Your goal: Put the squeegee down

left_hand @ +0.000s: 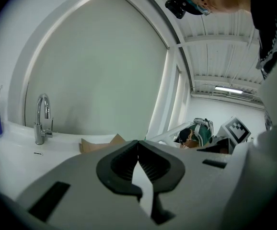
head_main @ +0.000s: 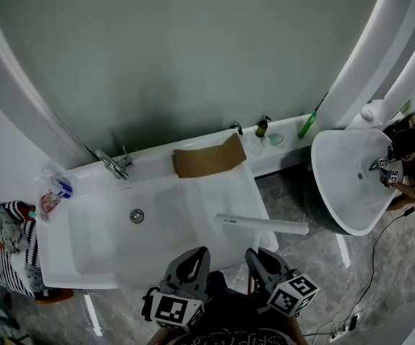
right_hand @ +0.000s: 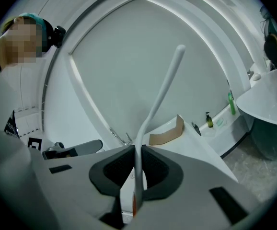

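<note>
**Trainee:** Where is the squeegee sitting, and which way is it running?

**Technician:** The white washbasin is filling most of the head view. The squeegee is hanging over its near right corner. Its long white bar is running left to right in that view, with the right end dipping slightly and reaching past the basin's edge over the grey floor. Whether it is touching the basin is not showing.

**Trainee:** What is holding it?

**Technician:** The right gripper is pinching the thin handle between its pads. In the right gripper view the bar is rising from the jaws, up and to the right. The left gripper is carrying nothing, and its pads are pressing together at the tips.

**Trainee:** Is any writing reading clearly?

**Technician:** No. A short dark mark is showing near the bar's left end, and another on the basin deck below the faucet. Both are too small to read. The marker cubes are showing only black-and-white square patterns. The green bottle and the dark pump bottle are standing too far off for their labels to be read.
</note>
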`<act>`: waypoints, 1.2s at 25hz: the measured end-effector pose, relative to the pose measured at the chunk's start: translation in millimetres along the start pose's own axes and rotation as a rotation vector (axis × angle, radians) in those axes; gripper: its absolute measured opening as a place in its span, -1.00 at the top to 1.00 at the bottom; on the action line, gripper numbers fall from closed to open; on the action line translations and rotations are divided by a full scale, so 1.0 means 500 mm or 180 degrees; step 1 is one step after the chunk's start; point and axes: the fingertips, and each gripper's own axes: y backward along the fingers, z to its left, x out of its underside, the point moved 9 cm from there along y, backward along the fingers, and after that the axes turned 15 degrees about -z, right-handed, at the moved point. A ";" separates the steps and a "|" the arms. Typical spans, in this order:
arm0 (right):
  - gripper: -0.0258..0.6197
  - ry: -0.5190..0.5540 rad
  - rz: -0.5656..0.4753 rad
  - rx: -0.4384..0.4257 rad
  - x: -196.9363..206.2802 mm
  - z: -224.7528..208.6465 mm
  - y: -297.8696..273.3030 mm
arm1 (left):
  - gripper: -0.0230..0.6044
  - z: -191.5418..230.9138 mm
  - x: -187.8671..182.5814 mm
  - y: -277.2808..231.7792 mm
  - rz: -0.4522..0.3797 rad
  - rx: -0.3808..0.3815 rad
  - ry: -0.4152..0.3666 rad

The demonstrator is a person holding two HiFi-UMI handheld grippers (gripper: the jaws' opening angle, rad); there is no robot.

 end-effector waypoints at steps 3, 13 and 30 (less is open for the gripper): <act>0.75 -0.0025 0.0014 -0.0064 0.003 0.011 -0.016 | 0.91 0.013 -0.011 0.003 -0.0020 -0.0006 -0.0013; 0.75 -0.0155 0.0165 -0.0126 0.046 -0.041 -0.119 | 0.91 0.066 -0.030 0.018 -0.0076 -0.0128 -0.0052; 0.75 -0.0406 0.0640 0.0168 0.106 -0.247 -0.346 | 0.91 0.135 -0.061 0.032 -0.0189 -0.0559 -0.0140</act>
